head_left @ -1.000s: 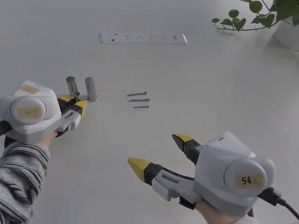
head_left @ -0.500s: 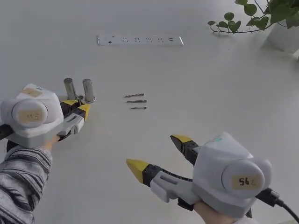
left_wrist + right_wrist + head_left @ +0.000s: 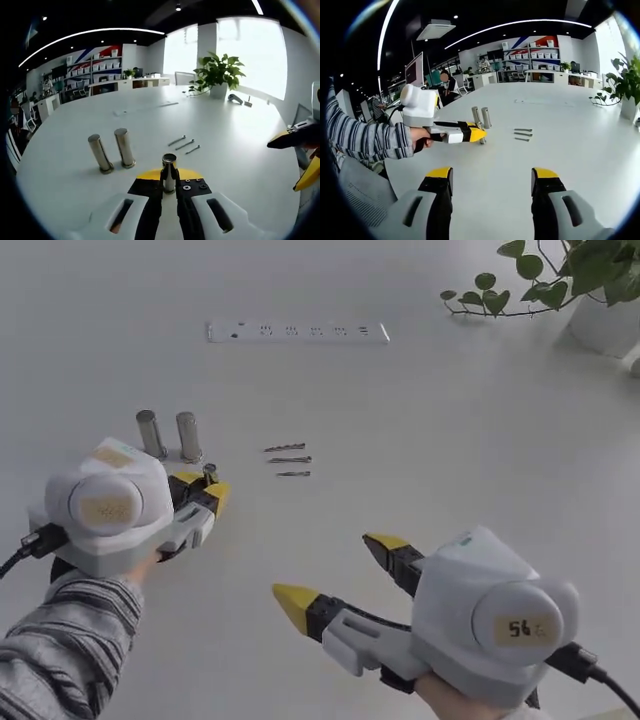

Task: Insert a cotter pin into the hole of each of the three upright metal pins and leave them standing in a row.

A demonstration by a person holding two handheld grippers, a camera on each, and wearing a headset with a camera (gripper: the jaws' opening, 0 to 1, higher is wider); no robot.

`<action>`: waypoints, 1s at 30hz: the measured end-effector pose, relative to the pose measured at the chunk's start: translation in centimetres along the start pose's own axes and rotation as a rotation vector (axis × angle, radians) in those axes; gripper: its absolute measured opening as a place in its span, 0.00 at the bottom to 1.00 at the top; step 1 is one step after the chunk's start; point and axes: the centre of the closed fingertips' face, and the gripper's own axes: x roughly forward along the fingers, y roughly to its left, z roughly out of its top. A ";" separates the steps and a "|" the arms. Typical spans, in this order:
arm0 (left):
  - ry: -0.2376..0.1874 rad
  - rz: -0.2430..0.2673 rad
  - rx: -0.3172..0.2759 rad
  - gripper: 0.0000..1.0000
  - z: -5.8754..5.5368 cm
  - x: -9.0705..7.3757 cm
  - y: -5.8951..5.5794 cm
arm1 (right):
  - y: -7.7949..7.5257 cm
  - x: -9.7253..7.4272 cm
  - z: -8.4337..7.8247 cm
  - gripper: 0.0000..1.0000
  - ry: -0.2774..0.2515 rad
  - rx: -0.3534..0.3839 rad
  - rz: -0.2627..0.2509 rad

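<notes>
My left gripper is shut on a short upright metal pin, gripped low down between the jaws. Two more metal pins stand side by side on the white table just behind and left of it; the left gripper view shows the pair of pins too. Three cotter pins lie in a small stack to the right, seen again as cotter pins ahead of the held pin. My right gripper hovers open near the front, its own jaws wide apart with nothing between them.
A white power strip lies at the back of the table. A potted plant stands at the back right corner. Bare white tabletop stretches between the cotter pins and the plant.
My left gripper has moved right and nearer to me with the pin in it, away from the two standing pins. The right gripper has barely moved.
</notes>
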 end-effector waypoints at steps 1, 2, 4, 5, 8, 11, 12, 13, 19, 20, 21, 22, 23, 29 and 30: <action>0.001 -0.001 0.000 0.05 -0.1 0.0 -0.1 | 0.0 -0.1 0.0 0.60 0.001 0.001 -0.001; 0.003 -0.001 0.001 0.05 -0.1 0.0 -0.2 | -0.1 -0.1 -0.1 0.60 0.002 0.003 -0.002; 0.005 -0.004 0.005 0.05 -0.2 0.1 -0.4 | -0.2 -0.2 -0.2 0.59 0.007 0.008 -0.004; 0.006 -0.007 0.010 0.05 -0.2 0.1 -0.6 | -0.2 -0.2 -0.2 0.58 0.007 0.011 -0.005; 0.011 -0.011 0.019 0.05 -0.4 0.1 -0.8 | -0.2 -0.2 -0.2 0.58 0.007 0.015 -0.006; 0.007 -0.012 0.015 0.05 -0.3 0.1 -0.9 | -0.3 -0.2 -0.2 0.57 0.009 0.016 -0.008; 0.007 -0.013 0.019 0.05 -0.3 0.1 -0.9 | -0.3 -0.2 -0.3 0.57 0.011 0.016 -0.009; 0.007 -0.014 0.023 0.05 -0.3 0.1 -1.0 | -0.4 -0.2 -0.3 0.57 0.012 0.017 -0.009; 0.007 -0.019 0.028 0.05 -0.3 0.0 -1.1 | -0.6 -0.3 -0.3 0.56 0.017 0.022 -0.012; 0.007 -0.019 0.030 0.06 -0.3 0.0 -1.1 | -0.7 -0.3 -0.3 0.56 0.020 0.019 -0.013; 0.008 -0.019 0.029 0.06 -0.3 0.0 -1.1 | -0.9 -0.3 -0.3 0.55 0.023 0.017 -0.016; 0.008 -0.018 0.023 0.06 -0.3 0.0 -1.1 | -1.2 -0.3 -0.4 0.55 0.039 0.009 -0.026; 0.008 -0.019 0.021 0.06 -0.4 0.1 -1.1 | -1.5 -0.4 -0.6 0.54 0.061 -0.003 -0.032; 0.029 -0.018 0.033 0.10 -0.9 0.1 -1.2 | -3.0 -0.4 -0.3 0.47 0.101 -0.051 -0.043; 0.029 -0.017 0.040 0.11 -0.9 0.1 -1.2 | -3.3 -0.4 -0.2 0.46 0.106 -0.054 -0.034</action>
